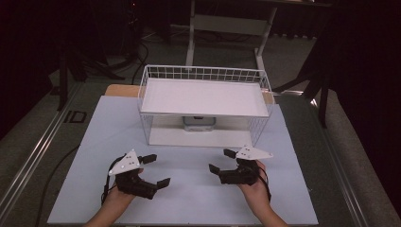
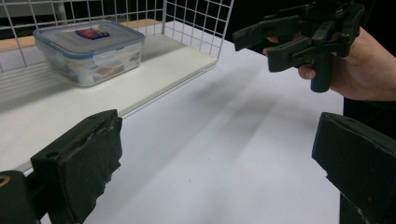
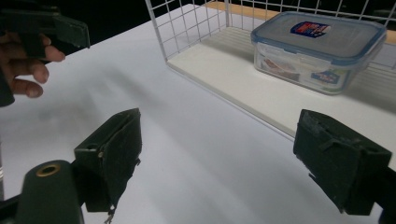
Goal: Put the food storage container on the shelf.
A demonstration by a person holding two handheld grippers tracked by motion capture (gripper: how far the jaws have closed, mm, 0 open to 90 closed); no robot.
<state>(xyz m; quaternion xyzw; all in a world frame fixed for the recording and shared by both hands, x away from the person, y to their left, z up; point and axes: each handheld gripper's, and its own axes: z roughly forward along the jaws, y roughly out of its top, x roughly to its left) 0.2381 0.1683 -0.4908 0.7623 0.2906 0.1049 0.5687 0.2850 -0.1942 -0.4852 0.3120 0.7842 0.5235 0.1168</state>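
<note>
Two hand-held grippers, left (image 1: 153, 169) and right (image 1: 222, 161), are hovering wide open and empty; the lidded container (image 3: 320, 49) ahead likely needs a level, square approach under the shelf (image 1: 203, 97).

A clear rectangular plastic food container (image 3: 320, 50) with a blue-rimmed, clipped-on lid stands upright and closed on the white wire rack's (image 1: 257, 124) lower shelf

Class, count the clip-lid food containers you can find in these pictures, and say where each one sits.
1. The clear container sits on the lower shelf of the white wire rack, partly hidden under its upper shelf from above; more could be hidden.
</note>
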